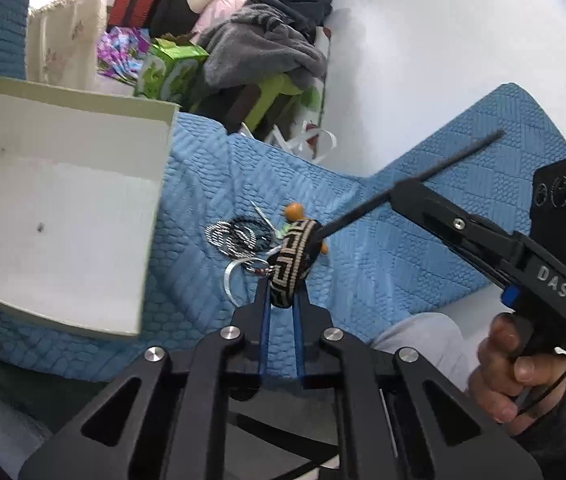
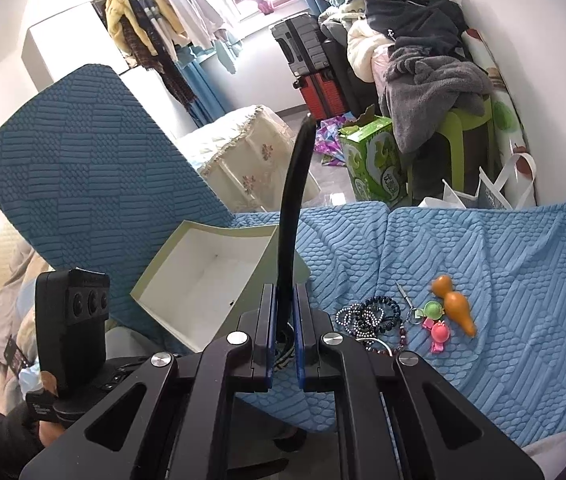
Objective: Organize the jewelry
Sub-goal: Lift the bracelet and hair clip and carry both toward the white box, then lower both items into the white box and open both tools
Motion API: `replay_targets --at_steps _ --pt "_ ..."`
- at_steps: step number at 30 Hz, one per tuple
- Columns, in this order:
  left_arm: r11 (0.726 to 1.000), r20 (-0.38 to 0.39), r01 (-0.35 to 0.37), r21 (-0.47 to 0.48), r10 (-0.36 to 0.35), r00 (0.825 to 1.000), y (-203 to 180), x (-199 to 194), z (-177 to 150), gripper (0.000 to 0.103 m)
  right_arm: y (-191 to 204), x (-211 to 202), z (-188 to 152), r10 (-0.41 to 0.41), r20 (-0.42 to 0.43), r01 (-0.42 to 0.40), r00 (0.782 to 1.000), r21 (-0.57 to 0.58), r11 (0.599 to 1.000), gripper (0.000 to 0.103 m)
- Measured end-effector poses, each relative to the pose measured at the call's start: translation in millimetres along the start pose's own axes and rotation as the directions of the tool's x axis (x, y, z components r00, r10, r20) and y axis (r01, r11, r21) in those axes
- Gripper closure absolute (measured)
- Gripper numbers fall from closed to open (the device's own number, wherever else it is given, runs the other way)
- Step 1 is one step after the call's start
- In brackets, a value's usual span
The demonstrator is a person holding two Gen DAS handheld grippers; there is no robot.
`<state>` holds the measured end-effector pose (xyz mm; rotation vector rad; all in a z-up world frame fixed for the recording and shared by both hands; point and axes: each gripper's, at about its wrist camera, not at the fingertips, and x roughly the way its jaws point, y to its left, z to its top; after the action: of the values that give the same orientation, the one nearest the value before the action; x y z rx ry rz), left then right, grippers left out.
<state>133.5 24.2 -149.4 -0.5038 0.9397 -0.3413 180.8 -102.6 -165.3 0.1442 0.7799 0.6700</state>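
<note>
My left gripper (image 1: 285, 294) is shut on a black and beige patterned woven band (image 1: 293, 266), held above the blue cover. My right gripper (image 2: 283, 312) is shut on the band's black strap (image 2: 291, 208), which sticks up past the fingers; in the left wrist view the strap (image 1: 423, 184) runs from the band through the right gripper. An open white box (image 1: 59, 208) lies to the left, also seen in the right wrist view (image 2: 203, 280). Beaded bracelets (image 2: 367, 314), an orange gourd charm (image 2: 457, 306) and pink and green trinkets (image 2: 437, 322) lie on the cover.
The blue quilted cover (image 2: 483, 248) spans the seat. Beyond its edge are a green carton (image 2: 375, 160), a heap of clothes (image 2: 423, 64), suitcases (image 2: 315, 64) and a draped table (image 2: 243, 140). White bag handles (image 1: 307, 140) lie at the far edge.
</note>
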Motion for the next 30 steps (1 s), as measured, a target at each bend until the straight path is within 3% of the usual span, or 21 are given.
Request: replay_targets --at_steps 3,6,10,14,19,25,30 --pt "1.0 0.01 -0.003 -0.026 0.004 1.0 4.4 -2.1 2.7 0.093 -0.1 -1.7 -0.7 0.023 -0.002 -0.023 1.0 0.001 1.0 0.098" --pt "0.991 0.021 0.023 -0.13 -0.021 1.0 19.3 -5.0 6.3 0.093 10.6 -4.2 -5.3 0.025 -0.007 -0.026 1.0 -0.06 0.998 0.097" --pt "0.984 0.041 0.026 -0.176 -0.019 0.999 25.9 -10.0 9.4 0.094 22.7 -1.9 -14.3 0.031 -0.024 -0.034 0.999 -0.115 0.993 0.097" --pt "0.985 0.041 0.012 -0.172 -0.005 0.999 22.8 -10.4 10.9 0.094 24.9 3.6 -19.0 0.036 -0.035 -0.04 0.999 -0.123 0.992 0.097" --pt "0.983 0.033 0.02 -0.183 -0.014 0.999 24.6 -8.7 9.6 0.094 22.5 -1.9 -14.9 0.008 0.012 -0.007 1.0 -0.098 0.995 0.098" --pt "0.975 0.032 0.086 -0.207 -0.081 0.996 26.1 -6.8 9.2 0.094 4.7 -11.6 -4.6 0.002 0.059 0.0 0.998 -0.029 1.0 0.098" --pt "0.972 0.03 0.044 -0.231 -0.038 0.999 29.1 -10.5 13.4 0.094 10.9 -17.6 1.8 0.037 0.084 -0.034 0.996 -0.045 0.998 0.098"
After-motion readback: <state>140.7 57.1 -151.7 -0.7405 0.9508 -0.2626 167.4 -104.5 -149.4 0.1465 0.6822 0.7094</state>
